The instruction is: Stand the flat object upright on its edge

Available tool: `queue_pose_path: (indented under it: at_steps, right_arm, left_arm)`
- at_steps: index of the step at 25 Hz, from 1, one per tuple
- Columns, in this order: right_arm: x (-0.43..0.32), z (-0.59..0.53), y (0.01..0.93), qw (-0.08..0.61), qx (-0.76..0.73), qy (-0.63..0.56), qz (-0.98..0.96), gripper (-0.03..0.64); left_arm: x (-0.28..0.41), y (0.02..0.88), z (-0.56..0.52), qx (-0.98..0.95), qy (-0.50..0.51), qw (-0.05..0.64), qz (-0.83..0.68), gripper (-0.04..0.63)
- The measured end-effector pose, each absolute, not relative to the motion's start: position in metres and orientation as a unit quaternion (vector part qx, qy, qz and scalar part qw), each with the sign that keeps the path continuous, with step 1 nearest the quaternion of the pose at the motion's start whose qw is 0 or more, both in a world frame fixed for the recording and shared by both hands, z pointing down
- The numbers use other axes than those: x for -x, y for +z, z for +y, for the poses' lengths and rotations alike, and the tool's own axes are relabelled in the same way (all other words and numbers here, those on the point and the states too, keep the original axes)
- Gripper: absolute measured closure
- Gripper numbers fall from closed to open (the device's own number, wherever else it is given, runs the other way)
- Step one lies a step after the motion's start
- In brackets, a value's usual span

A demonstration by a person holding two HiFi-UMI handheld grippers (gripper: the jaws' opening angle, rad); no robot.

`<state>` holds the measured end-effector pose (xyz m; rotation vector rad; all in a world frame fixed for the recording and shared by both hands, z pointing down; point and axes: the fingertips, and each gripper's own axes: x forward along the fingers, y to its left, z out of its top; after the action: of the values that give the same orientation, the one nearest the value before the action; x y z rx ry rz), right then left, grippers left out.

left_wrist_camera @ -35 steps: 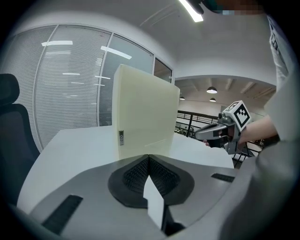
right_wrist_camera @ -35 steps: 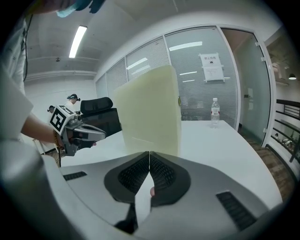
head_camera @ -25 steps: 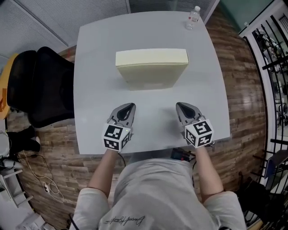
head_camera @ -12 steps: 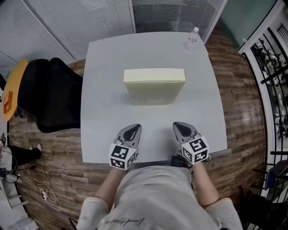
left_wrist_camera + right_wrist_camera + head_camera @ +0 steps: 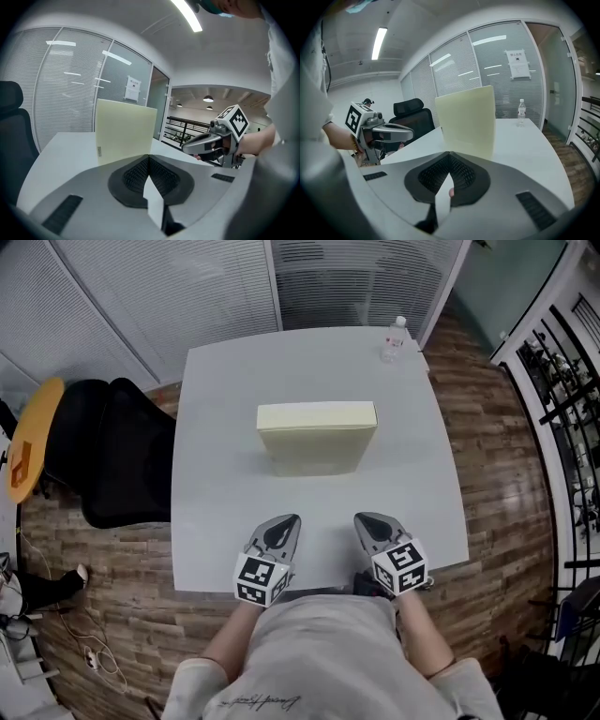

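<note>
Two tools, left gripper (image 5: pixel 284 521) and right gripper (image 5: pixel 366 519), jaws closed on nothing, at the near edge of the table (image 5: pixel 220 409). Panel (image 5: pixel 317 435) stands on edge mid-table, well apart from both. Risk: a nudge or table jolt could tip it flat.

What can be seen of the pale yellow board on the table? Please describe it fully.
The pale yellow board is a plain rectangular slab, matte, perhaps foam, with a small grey mark near one lower corner. It stands upright on a long edge near the middle of the white table. Only the table touches it; the left claw and right claw, both shut, are well apart from it.
</note>
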<state>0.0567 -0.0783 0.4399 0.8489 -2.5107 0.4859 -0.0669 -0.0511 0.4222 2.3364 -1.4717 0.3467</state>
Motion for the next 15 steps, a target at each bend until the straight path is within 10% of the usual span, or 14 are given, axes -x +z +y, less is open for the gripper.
queue_pose_path:
  at_steps: [15]
  right_arm:
    - [-0.0548,-0.0817,0.4405,0.208,-0.306,0.188,-0.91,0.594]
  left_arm:
    - [0.0636,0.4154,-0.0499,-0.826,0.123,0.174,-0.522,0.584]
